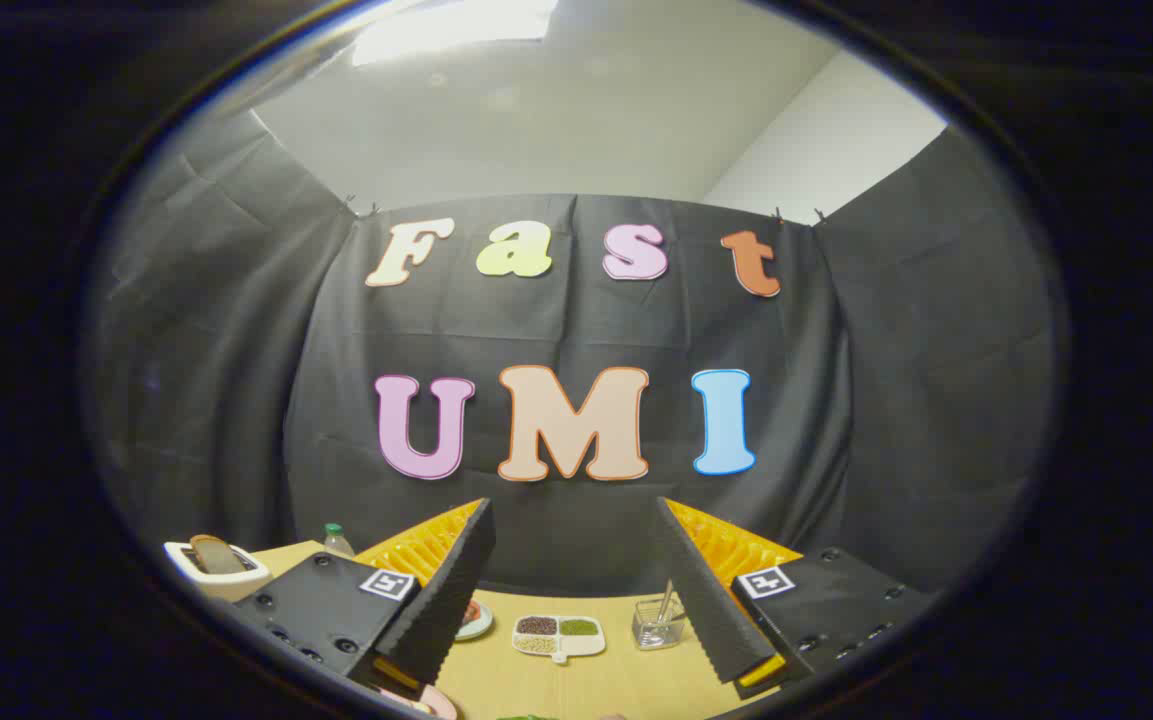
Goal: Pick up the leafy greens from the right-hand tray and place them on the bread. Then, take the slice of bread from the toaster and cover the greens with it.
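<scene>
Gripper [576, 520] fingers spread wide, nothing between them, held above the table [626, 680], with the toaster [211, 570] and its bread [214, 553] off beyond the left finger.

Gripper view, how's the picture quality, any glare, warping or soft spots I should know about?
Gripper view: strong fisheye bending, so the wall's folds curve; a ceiling light blows out to white glare overhead; the table is evenly lit, with the divided dish and glass fairly sharp, the toaster softer; the gripper is open, jaws apart, holding nothing.
</scene>
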Demonstrator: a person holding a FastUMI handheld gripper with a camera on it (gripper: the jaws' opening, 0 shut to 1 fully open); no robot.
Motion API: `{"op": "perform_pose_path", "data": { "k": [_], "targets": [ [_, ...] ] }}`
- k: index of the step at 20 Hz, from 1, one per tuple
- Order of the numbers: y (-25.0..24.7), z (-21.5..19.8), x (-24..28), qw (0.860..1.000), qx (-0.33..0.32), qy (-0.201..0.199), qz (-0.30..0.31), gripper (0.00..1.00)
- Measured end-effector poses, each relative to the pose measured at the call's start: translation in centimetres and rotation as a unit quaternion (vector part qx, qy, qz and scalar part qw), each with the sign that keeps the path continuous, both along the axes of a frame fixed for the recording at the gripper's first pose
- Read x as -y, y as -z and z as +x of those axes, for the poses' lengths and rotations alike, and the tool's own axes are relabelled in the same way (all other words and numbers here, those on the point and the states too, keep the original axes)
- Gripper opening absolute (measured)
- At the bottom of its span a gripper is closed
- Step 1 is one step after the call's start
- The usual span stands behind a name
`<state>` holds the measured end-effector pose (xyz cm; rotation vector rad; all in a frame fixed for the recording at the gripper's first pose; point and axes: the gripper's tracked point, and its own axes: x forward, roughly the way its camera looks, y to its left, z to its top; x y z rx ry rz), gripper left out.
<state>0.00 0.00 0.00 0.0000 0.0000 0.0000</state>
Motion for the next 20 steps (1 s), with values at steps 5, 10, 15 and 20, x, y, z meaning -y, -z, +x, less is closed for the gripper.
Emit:
{"op": "perform_pose_path", "data": {
  "k": [5, 10, 15, 20],
  "targets": [
    [0.5, 0.0, 0.2, 1.0, -0.004, -0.006, 0.01, 1.0],
    [1.2, 0.0, 0.7, 1.0, -0.015, -0.013, 0.009, 1.0],
    [1.2, -0.4, 1.2, 1.0, -0.016, -0.017, 0.005, 1.0],
    [2.0, -0.4, 0.7, 0.999, -0.026, -0.045, 0.009, 1.0]
  ]
}}
